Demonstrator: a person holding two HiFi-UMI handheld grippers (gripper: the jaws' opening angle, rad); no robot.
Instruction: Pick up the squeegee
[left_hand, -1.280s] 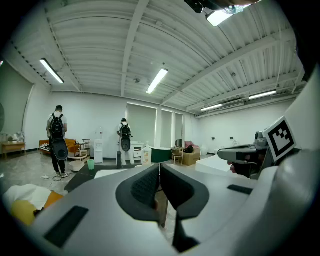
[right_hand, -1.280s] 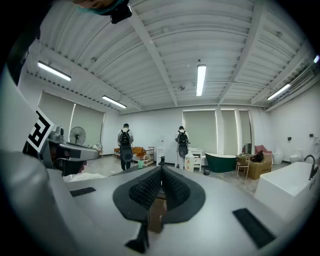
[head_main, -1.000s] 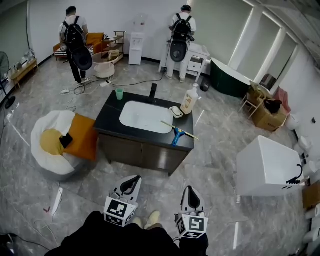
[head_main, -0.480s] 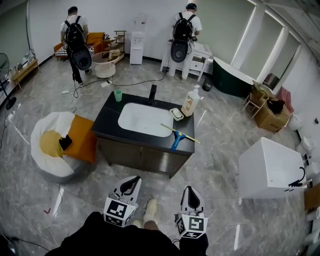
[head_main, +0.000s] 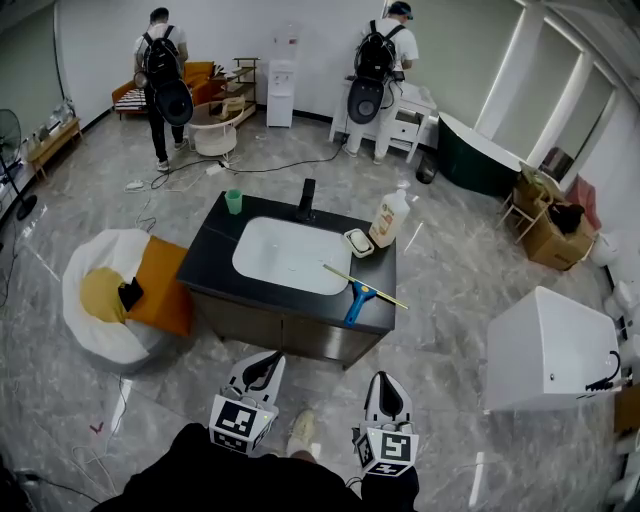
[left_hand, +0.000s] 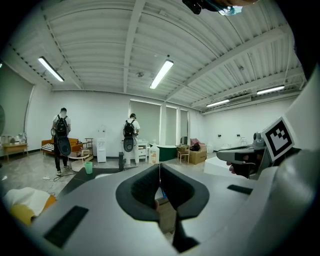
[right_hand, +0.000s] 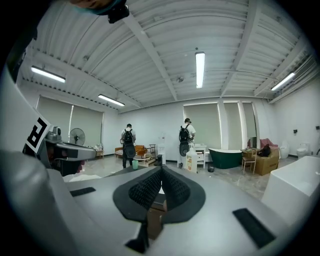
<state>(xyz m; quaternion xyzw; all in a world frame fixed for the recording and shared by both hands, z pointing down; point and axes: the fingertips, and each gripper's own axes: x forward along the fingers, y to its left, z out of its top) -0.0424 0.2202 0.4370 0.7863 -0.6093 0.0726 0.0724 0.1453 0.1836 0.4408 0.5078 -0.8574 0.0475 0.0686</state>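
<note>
Squeegee (head_main: 357, 294) lies on the counter's (head_main: 213, 257) front right corner, well apart from the left claw (left_hand: 160, 180) and right claw (right_hand: 161, 183), both closed tight and empty, so step closer and open the right claw wide before reaching its blue handle.

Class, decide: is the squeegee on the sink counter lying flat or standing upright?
Lying flat: the squeegee rests, blue handle and long blade down, on the black counter.

The squeegee (head_main: 357, 298) has a blue handle. The worktop (head_main: 215, 250) is black, its basin (head_main: 285, 255) white. The cup (head_main: 234, 201) in the upper centre is green. The floor (head_main: 440, 300) is grey and marbled. The left tool (head_main: 262, 368) and right tool (head_main: 386, 392) are white, with black-and-white square markers.
</note>
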